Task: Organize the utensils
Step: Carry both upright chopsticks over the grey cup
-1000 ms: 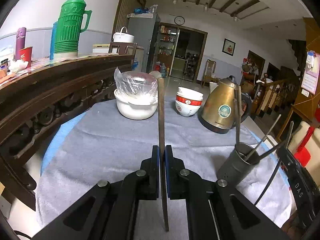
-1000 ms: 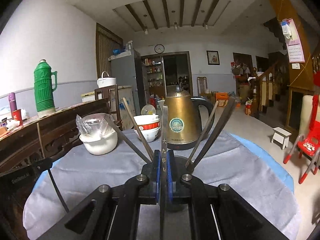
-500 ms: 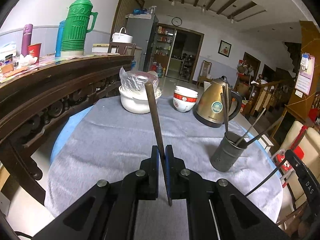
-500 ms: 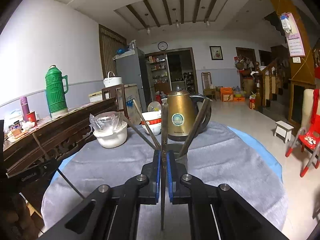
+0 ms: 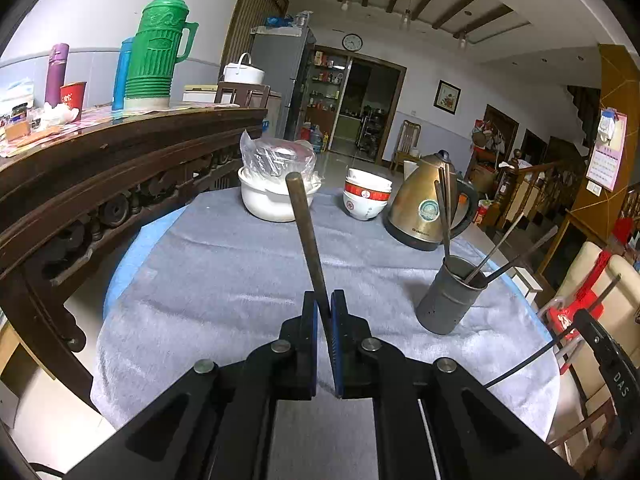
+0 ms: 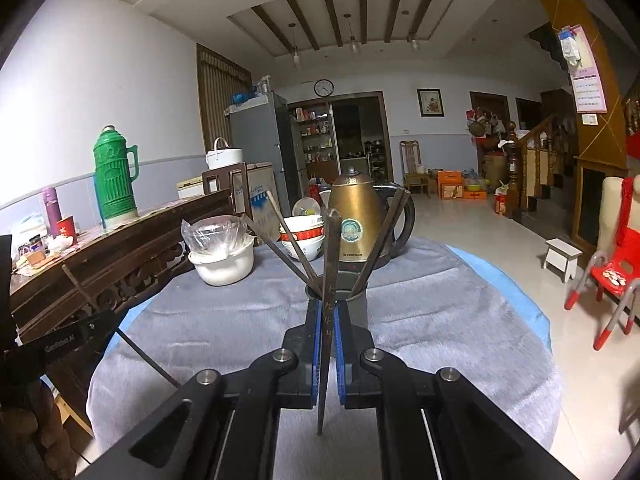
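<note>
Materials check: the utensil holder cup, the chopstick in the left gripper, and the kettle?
Utensil holder cup: looks like matte grey metal, dull sheen, small holes near its base; plastic not excluded.
Chopstick clamped in the left gripper: probably dark wood or bamboo, brown, matte, no glint.
Kettle: gold-toned polished metal body with reflections; black handle, likely plastic.

green flask (image 5: 158,50), gold kettle (image 5: 420,204)

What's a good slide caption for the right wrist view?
Right tool shut on a chopstick, facing the grey holder of chopsticks.
</note>
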`<act>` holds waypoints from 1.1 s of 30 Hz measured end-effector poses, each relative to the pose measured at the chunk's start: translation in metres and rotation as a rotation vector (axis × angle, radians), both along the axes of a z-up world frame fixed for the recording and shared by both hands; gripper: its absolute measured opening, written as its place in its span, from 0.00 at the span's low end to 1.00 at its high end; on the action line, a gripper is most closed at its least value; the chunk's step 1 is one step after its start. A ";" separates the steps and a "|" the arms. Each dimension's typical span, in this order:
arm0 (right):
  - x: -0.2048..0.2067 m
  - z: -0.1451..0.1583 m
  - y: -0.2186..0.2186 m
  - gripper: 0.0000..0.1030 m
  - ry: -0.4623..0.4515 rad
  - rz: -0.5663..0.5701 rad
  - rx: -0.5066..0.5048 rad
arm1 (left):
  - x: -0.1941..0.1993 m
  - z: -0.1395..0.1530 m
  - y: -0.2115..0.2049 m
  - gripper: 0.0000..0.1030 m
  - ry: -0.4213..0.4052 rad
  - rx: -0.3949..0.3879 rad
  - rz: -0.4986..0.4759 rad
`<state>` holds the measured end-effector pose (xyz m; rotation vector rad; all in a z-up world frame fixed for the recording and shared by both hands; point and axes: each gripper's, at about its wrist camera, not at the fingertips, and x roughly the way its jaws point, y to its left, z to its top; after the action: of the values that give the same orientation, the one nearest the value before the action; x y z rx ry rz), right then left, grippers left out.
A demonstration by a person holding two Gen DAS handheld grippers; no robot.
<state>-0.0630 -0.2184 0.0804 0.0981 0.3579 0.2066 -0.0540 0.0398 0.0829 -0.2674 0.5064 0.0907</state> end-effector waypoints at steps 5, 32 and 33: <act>-0.010 0.000 0.000 0.07 0.001 0.002 -0.010 | -0.001 0.000 0.001 0.07 0.000 -0.011 -0.001; 0.017 0.059 -0.024 0.06 -0.133 -0.031 0.071 | 0.044 0.081 -0.021 0.05 -0.127 -0.182 -0.157; 0.019 0.058 -0.025 0.06 -0.131 -0.033 0.074 | 0.047 0.081 -0.025 0.05 -0.125 -0.180 -0.166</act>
<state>-0.0442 -0.2436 0.1385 0.1624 0.2183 0.1928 -0.0075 0.0149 0.1640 -0.4029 0.4113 -0.1327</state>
